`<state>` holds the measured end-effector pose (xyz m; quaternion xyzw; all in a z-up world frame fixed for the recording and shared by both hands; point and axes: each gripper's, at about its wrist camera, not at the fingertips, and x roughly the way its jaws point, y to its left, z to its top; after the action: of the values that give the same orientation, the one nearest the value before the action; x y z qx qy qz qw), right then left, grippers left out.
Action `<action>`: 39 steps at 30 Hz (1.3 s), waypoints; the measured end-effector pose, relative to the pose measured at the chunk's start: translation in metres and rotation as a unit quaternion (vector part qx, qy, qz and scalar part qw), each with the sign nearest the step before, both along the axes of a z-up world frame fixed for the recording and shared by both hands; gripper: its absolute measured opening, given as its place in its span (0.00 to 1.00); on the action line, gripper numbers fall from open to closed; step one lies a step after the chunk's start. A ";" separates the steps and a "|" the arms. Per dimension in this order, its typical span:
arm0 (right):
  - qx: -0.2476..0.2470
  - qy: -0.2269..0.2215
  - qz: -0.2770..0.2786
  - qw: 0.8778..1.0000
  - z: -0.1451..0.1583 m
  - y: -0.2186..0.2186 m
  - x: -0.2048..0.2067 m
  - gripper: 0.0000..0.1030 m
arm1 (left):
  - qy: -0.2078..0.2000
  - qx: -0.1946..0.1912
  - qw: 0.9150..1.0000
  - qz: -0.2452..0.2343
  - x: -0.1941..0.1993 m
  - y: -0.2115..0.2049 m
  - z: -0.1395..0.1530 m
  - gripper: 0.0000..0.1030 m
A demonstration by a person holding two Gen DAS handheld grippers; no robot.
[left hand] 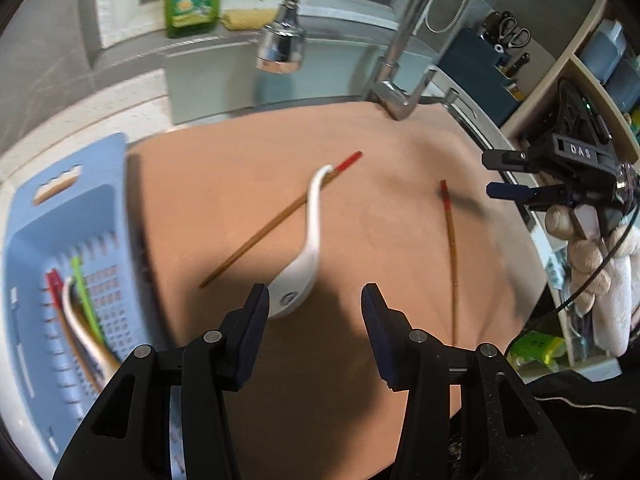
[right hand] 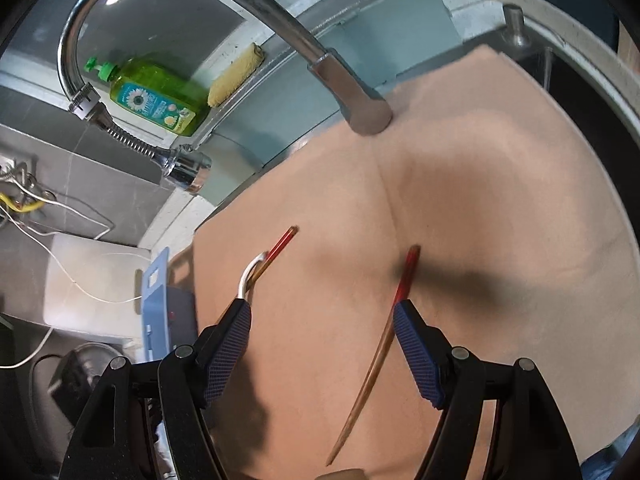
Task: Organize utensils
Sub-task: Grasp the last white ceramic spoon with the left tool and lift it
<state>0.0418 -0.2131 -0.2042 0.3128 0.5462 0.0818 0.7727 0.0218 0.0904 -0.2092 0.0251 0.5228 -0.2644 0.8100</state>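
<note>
The spoon (left hand: pixel 308 236) could be knocked off the chopstick (left hand: pixel 276 220) if the empty, spread left gripper (left hand: pixel 314 304) is dropped crookedly.

A: What sits in the blue basket (left hand: pixel 60 240)?
B: Blurred utensils, partly hidden behind the left gripper (left hand: pixel 314 308).
A: The white spoon (right hand: pixel 250 274)?
B: Its bowl hides behind the right gripper (right hand: pixel 322 316).

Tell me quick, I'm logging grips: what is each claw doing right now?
Left claw: open, holding nothing, above the white spoon.
Right claw: open, holding nothing, over a chopstick.
</note>
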 end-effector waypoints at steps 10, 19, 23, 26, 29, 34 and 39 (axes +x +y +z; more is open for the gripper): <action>0.025 -0.001 -0.010 1.000 0.000 -0.008 -0.012 0.68 | 0.057 0.035 0.996 -0.060 0.043 -0.036 -0.036 0.45; 0.028 0.010 -0.020 0.999 -0.006 -0.016 -0.024 0.68 | 0.080 0.063 0.992 -0.077 0.059 -0.047 -0.060 0.45; 0.026 0.013 -0.025 0.999 -0.007 -0.020 -0.028 0.68 | 0.083 0.053 0.991 -0.088 0.060 -0.050 -0.059 0.45; 0.026 0.014 -0.026 0.999 -0.008 -0.022 -0.029 0.68 | 0.086 0.046 0.991 -0.092 0.058 -0.054 -0.058 0.45; 0.027 0.013 -0.025 0.999 -0.009 -0.022 -0.029 0.68 | 0.087 0.041 0.991 -0.098 0.053 -0.062 -0.056 0.45; 0.029 0.017 -0.018 0.999 -0.012 -0.017 -0.026 0.68 | 0.087 0.031 0.991 -0.100 0.050 -0.075 -0.055 0.45; 0.037 0.025 -0.012 0.999 -0.016 -0.009 -0.023 0.68 | 0.077 0.022 0.991 -0.104 0.049 -0.089 -0.056 0.45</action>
<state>0.0189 -0.2218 -0.2199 0.3495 0.5585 0.0850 0.7475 0.0710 0.0011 -0.2648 0.0767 0.5837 -0.3366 0.7349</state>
